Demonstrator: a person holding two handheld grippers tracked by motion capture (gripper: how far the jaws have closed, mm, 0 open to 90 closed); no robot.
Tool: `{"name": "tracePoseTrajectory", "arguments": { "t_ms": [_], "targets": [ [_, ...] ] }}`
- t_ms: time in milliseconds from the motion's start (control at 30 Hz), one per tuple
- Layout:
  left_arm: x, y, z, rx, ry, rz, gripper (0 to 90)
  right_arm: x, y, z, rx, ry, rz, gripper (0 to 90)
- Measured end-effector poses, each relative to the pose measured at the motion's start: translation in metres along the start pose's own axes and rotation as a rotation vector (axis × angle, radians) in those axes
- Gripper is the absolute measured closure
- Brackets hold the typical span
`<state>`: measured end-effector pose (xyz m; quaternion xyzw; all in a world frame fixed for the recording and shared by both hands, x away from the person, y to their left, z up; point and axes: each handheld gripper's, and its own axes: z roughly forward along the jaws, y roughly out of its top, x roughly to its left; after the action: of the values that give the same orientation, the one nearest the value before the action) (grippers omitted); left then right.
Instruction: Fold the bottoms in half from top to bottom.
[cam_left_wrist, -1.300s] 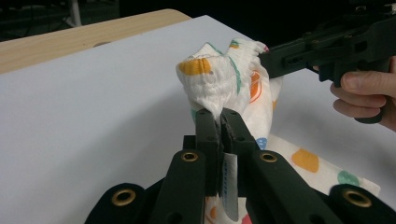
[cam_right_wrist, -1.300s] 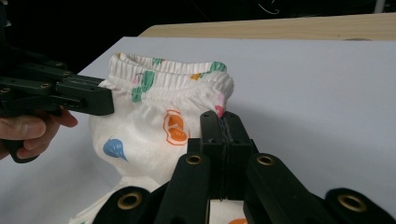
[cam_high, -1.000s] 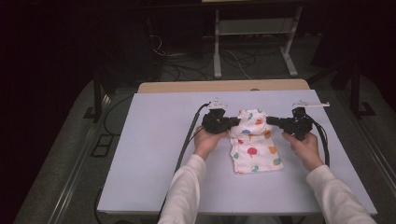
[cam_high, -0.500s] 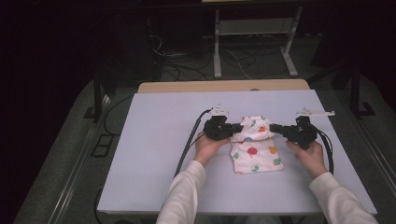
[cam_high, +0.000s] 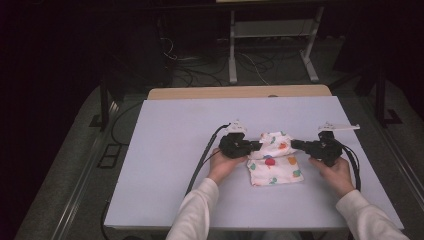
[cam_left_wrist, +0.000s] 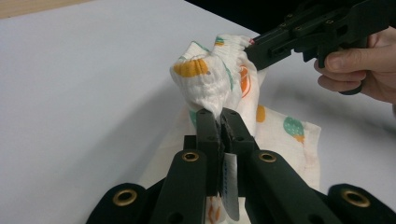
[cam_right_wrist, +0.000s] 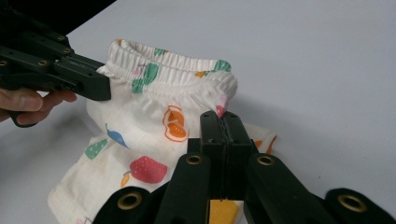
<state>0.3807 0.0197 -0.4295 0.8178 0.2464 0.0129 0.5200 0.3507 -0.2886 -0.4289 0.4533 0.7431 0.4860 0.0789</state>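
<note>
High view: the printed shorts lie mid-tabletop, waistband lifted toward 12 o'clock for folding. Left gripper view: the left claw is clamped on the cloth. Right gripper view: the right claw pinches the waistband end.

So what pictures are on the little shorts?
The shorts are white with colourful fruit prints: orange, red, green and teal. The right gripper view shows them best.
</note>
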Motion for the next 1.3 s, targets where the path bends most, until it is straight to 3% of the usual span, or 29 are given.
{"name": "tracePoseTrajectory", "arguments": {
  "t_ms": [533,800,900,967,1033,1067,1167,1300],
  "targets": [
    [-0.005,-0.009,0.001,0.043,-0.029,0.036,87.1,0.006,-0.01,-0.002,0.062,-0.003,-0.018,87.8],
    [-0.011,-0.016,0.002,0.06,-0.074,0.049,87.3,0.007,-0.021,-0.002,0.107,0.008,0.018,86.2],
    [-0.013,-0.019,0.002,0.064,-0.091,0.055,87.2,0.009,-0.022,-0.002,0.127,0.02,0.034,76.4],
    [-0.014,-0.02,0.002,0.071,-0.104,0.063,87.3,0.011,-0.02,-0.004,0.127,0.039,0.038,60.6],
    [-0.015,-0.02,0.003,0.082,-0.114,0.072,87.3,0.01,-0.018,-0.006,0.117,0.085,0.065,51.2],
    [-0.015,-0.021,0.003,0.083,-0.115,0.073,87.2,0.01,-0.016,-0.006,0.104,0.109,0.081,49.7],
    [-0.016,-0.022,0.004,0.092,-0.121,0.082,87.3,0.012,-0.01,-0.005,0.099,0.085,0.075,47.1],
    [-0.017,-0.023,0.005,0.101,-0.125,0.088,87.3,0.014,0.006,0.002,0.089,0.091,0.077,50.3]
  ]
}}
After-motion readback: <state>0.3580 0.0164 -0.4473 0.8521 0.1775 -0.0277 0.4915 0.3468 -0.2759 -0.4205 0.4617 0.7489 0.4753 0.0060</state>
